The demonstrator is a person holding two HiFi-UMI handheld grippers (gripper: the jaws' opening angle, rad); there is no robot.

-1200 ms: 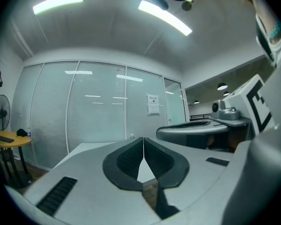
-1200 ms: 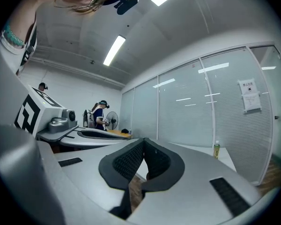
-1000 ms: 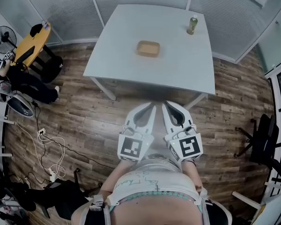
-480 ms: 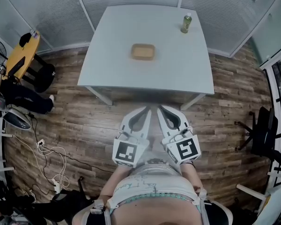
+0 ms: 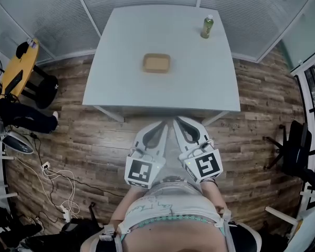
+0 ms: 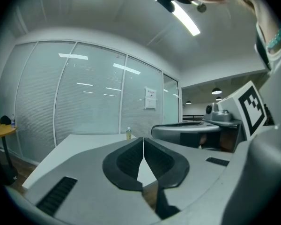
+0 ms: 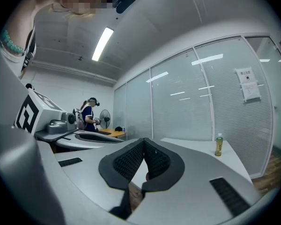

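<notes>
Jaws closed and empty on left gripper (image 6: pixel 143 140) and right gripper (image 7: pixel 143 141). Tan tray (image 5: pixel 156 63), apparently shallow, rectangular, upper centre on white table (image 5: pixel 199 80); green bottle (image 5: pixel 206 27) upper right.

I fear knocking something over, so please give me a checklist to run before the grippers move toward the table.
1. Left gripper empty, jaws together: ok.
2. Right gripper empty, jaws together: ok.
3. Bottle upright near the table's far right corner: ok.
4. Tray flat on the table, apart from the bottle: ok.
5. Grippers over the table: not ok, both short of its near edge.
6. Bottle cap tight: cannot tell.
</notes>
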